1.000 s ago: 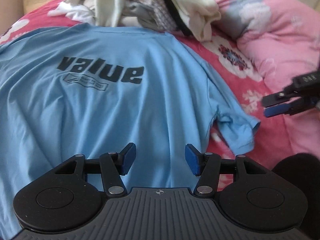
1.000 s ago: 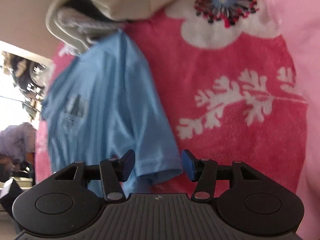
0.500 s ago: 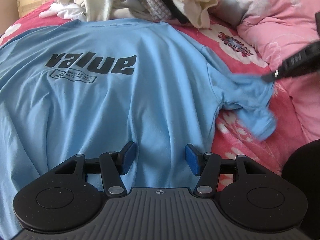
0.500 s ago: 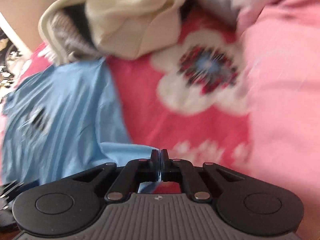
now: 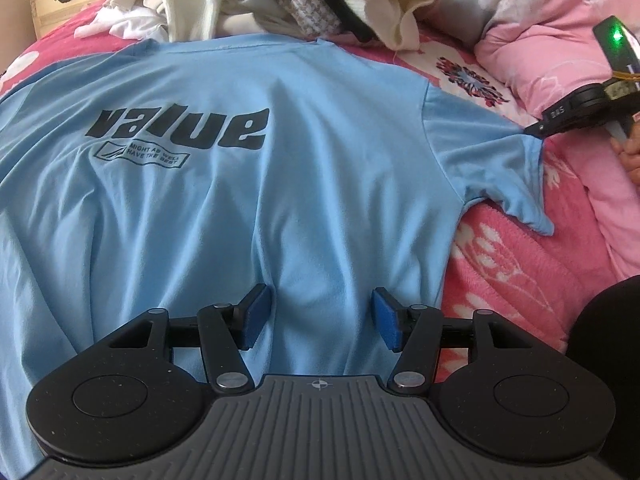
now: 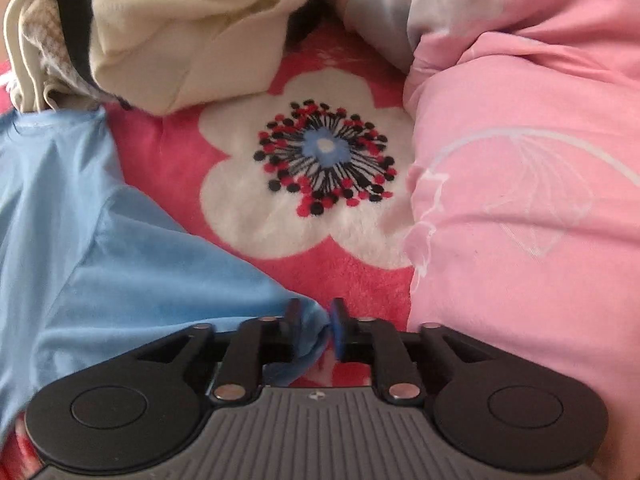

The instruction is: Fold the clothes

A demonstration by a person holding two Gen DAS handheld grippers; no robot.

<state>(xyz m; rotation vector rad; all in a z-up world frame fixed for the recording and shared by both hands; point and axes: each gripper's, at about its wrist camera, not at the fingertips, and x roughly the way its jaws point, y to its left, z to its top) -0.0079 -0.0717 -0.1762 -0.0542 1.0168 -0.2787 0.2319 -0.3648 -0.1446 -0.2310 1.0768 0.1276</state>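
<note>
A light blue T-shirt (image 5: 240,200) printed "value" lies spread flat on the bed, with its collar end away from me. My left gripper (image 5: 322,318) hovers open over the shirt's lower middle, and nothing is between its fingers. The shirt's right sleeve (image 5: 492,160) is pulled out sideways to a point. My right gripper (image 5: 538,130) pinches the tip of that point. In the right wrist view the sleeve (image 6: 160,280) runs into the right gripper (image 6: 316,324), whose jaws stand a narrow gap apart with bunched cloth in it.
A heap of cream, grey and white clothes (image 5: 300,0) lies just beyond the shirt's collar. A pink quilt (image 6: 520,200) is bunched along the right. The red floral blanket (image 5: 500,264) covers the bed. A cream dresser (image 5: 68,0) stands at the far left. A hand (image 5: 632,156) holds the right gripper.
My right gripper shut on the sleeve's edge and drew it out to the right, flattening the sleeve. Its jaws have now parted slightly. The left gripper stayed open and edged forward over the shirt.
</note>
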